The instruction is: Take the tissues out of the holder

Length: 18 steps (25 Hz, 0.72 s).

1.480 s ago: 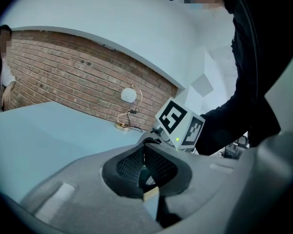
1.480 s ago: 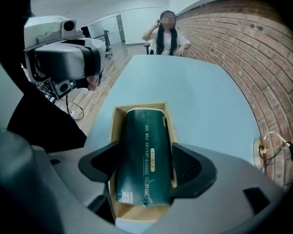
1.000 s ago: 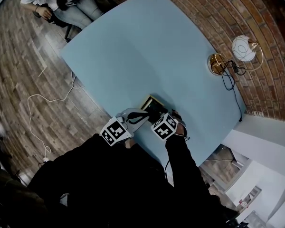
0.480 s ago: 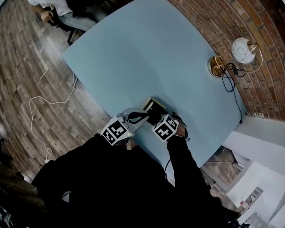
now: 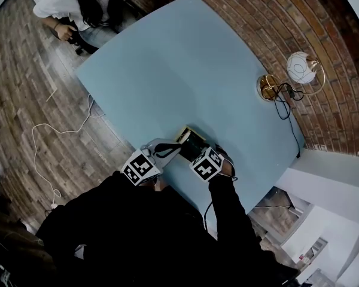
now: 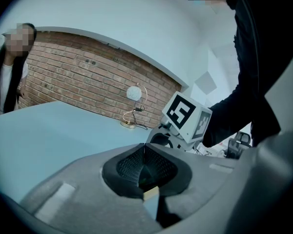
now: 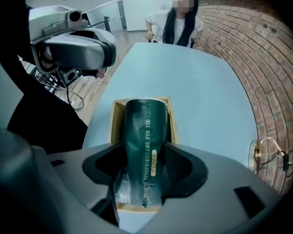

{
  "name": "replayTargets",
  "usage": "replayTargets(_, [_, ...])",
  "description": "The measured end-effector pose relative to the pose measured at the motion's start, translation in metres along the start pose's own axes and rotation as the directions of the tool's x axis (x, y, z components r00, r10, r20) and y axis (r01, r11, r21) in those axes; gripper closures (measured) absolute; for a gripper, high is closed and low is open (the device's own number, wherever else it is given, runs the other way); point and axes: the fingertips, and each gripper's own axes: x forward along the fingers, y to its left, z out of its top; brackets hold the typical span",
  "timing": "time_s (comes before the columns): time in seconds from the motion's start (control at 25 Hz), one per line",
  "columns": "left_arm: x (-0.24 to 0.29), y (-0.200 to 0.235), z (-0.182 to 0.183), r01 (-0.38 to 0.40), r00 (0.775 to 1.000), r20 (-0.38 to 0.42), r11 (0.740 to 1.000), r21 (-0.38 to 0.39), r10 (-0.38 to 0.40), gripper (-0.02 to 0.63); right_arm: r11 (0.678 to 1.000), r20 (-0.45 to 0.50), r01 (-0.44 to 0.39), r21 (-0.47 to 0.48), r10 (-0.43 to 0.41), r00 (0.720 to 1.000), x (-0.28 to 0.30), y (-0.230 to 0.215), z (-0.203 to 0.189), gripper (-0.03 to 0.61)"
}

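Narrowing over the last second, the right gripper [image 7: 145,152] has its fingers closing on the dark green tissue pack [image 7: 145,123], pads touching both its sides. The pack lies in the wooden holder [image 7: 116,118], lower centre of the surface [image 5: 167,64]. This looks like the grasping step; next it needs lifting clear. The left gripper [image 6: 144,155] has its fingers together, just beside the holder.

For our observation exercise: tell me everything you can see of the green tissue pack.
The pack is a dark green, glossy plastic pouch, long and rounded, with pale print along its top and a small gold label. It lies lengthwise in the open wooden holder on the blue table, bulging above the rim. Its near end is crumpled between the right gripper's jaws, which are closing on its sides.
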Motion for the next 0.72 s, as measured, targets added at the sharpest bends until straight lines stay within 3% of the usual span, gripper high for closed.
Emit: replayTargets(0.72, [-0.013,-0.014,0.007,0.008,1.0,0.018,0.999,0.04,-0.008,0.603,1.0,0.021,0.022,0.009,-0.022,1.0,-0.037,0.002,0.006,0.322])
